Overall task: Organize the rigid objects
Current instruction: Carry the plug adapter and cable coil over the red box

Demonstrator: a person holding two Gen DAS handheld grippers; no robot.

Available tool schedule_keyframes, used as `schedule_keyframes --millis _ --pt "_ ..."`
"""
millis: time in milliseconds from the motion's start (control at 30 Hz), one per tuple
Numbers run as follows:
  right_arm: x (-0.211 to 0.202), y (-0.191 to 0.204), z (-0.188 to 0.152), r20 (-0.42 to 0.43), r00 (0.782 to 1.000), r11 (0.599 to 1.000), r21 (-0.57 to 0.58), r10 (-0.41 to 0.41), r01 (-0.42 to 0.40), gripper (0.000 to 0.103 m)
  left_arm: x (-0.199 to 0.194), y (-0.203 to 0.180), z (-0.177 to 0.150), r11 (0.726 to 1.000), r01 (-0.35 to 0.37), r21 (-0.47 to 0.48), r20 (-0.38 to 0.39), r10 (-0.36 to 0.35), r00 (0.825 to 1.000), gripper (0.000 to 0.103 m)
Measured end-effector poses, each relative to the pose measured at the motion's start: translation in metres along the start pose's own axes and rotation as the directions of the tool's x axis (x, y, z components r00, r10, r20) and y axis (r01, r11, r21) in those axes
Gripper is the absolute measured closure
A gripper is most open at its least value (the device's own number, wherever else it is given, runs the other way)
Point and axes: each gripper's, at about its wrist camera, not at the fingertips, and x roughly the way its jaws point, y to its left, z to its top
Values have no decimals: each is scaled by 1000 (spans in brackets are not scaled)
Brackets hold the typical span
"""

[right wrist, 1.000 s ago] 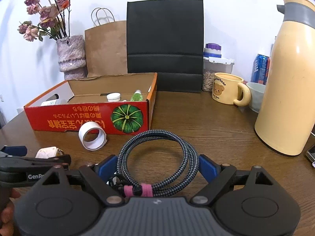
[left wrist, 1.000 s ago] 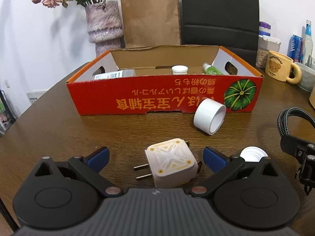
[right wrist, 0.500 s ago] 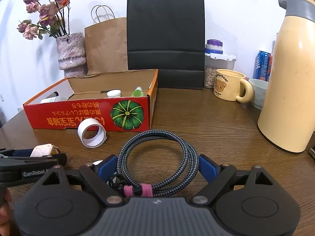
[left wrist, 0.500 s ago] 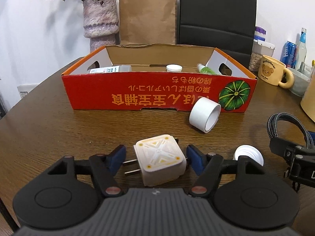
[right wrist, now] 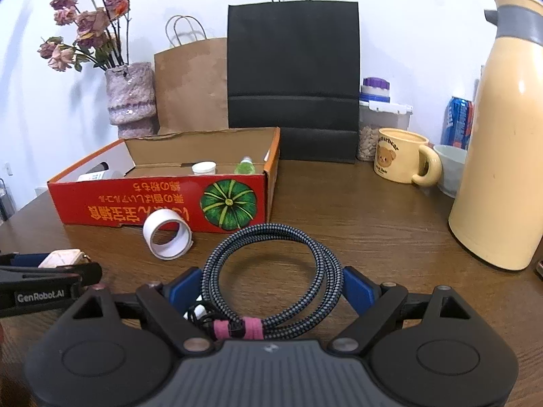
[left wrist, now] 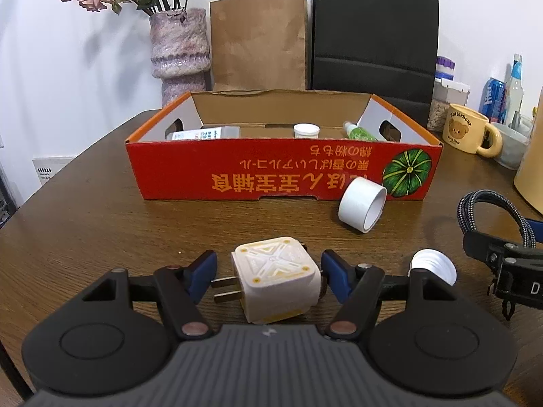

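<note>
1. While the left gripper (left wrist: pixel 268 279) clamps the white plug adapter (left wrist: pixel 276 283) sideways, with 1 blue pad against the prong tips and the other on the opposite face, the hold looks narrow, so I would lift slowly and level.
2. Because the grip bears on 2 thin prongs (left wrist: pixel 226 288), the block could pivot; keeping the wrist from rolling should help.
3. Carry it over the red front wall of the cardboard box (left wrist: pixel 285 176) and lower it into bare floor, away from the small white jar (left wrist: pixel 306 131) and the green bottle (left wrist: pixel 359 133) already inside.
4. Steer clear of the white tape roll (left wrist: pixel 362 207) lying against the box front.
5. Pose: the left tool points forward and slightly down toward the box, low over the table (left wrist: pixel 101 210).
6. Beside it, the right gripper (right wrist: pixel 271 285) tilts down likewise; its pads bracket a coiled braided cable (right wrist: pixel 271 271) and look pressed on the coil's sides.
</note>
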Motion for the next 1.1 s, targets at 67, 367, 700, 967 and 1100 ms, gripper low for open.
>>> schedule_keyframes --millis 67,367,700,967,1100 --pt "-2 3 1 14 1000 1000 -9 2 -2 15 -3 2 1 1000 6 -4 7 -6 1000 33" --pt "-17 19 6 82 997 1000 -31 7 -4 15 -20 17 15 999 36 -14 55 -35 998 33" --pt "-20 42 35 151 988 999 -45 17 -10 15 -28 36 45 999 34 -19 129 -31 991 33" --pt "-10 57 60 184 983 999 -40 17 -10 15 -21 47 75 997 32 -65 166 -21 986 33" --pt "-1 59 69 183 983 999 -38 13 -7 15 -15 51 87 996 29 -84 180 -14 984 33"
